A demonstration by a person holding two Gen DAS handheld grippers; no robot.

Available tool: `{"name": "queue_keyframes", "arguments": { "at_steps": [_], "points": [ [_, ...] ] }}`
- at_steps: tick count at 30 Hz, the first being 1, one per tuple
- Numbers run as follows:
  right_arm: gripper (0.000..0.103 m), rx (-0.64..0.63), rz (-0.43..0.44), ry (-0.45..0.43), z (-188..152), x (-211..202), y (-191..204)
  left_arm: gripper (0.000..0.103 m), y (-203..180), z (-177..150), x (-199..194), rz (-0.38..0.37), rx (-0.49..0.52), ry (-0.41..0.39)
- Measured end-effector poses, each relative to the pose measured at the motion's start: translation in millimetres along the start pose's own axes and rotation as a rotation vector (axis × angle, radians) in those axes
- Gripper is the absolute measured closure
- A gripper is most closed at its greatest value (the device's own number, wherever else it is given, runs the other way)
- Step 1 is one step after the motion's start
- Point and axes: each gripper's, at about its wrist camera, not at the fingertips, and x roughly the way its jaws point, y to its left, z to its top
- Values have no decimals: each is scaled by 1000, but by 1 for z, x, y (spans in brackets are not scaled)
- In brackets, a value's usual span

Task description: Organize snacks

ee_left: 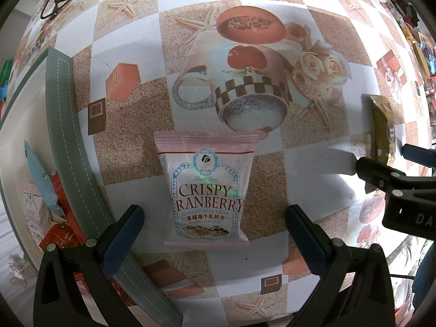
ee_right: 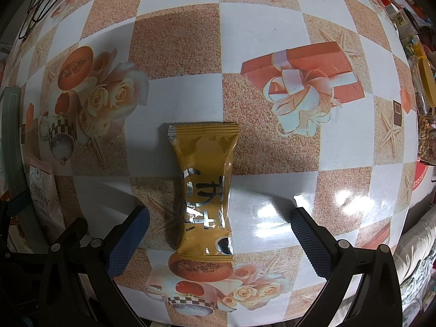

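Bare tablecloth point(ee_left: 313, 163) surrounds both packets; grey tray rim point(ee_left: 70, 141) blocks leftward.

Your left wrist view cuts the green-rimmed tray point(ee_left: 64, 125) off at its left edge; the second cranberry packet point(ee_left: 34, 215) inside lies half under a blue wrapper point(ee_left: 41, 179). The gold snack bar point(ee_left: 382, 128) is partly behind the right gripper point(ee_left: 381, 155). Clutter point(ee_right: 425, 125) at your right view's edge is too blurred to name.

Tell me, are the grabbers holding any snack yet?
No. The left gripper is open around the pink cranberry nougat packet; the right gripper is open around the gold foil snack packet.
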Motion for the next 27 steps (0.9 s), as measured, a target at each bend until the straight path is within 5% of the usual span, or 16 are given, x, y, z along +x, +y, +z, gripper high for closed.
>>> {"name": "queue_keyframes", "arguments": {
  "at_steps": [27],
  "points": [
    [0, 1, 0, 2, -1, -1, -1, 0, 1, 3, -5, -5, -19, -40]
  ]
}}
